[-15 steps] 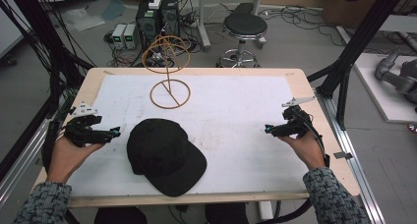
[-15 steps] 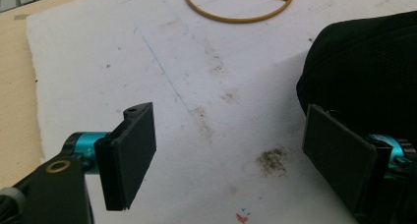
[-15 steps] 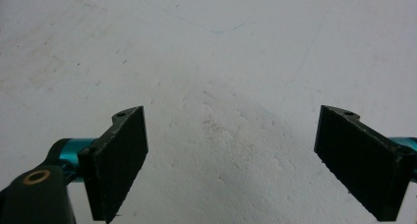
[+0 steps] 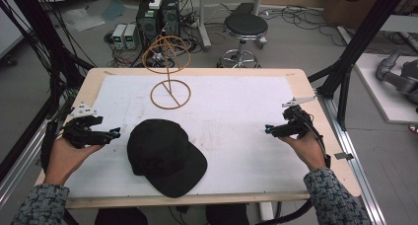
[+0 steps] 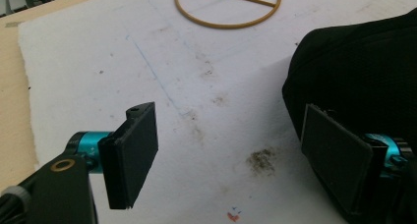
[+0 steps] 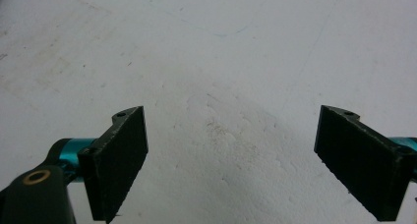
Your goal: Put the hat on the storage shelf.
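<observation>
I'm holding the left gripper (image 4: 114, 133) wide open just left of the black cap (image 4: 165, 156) lying mid-counter (image 4: 236, 198), the right gripper (image 4: 267, 130) gaping empty well to its right. Beyond the cap, a wire stand (image 4: 169, 82) is standing.

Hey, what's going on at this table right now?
A person holds a hand-held gripper in each hand over a white-covered table. The left hand-held gripper sits open just beside a black baseball cap; the right hand-held gripper is open over bare surface. Nothing is grasped. A wire hat stand waits behind.
</observation>
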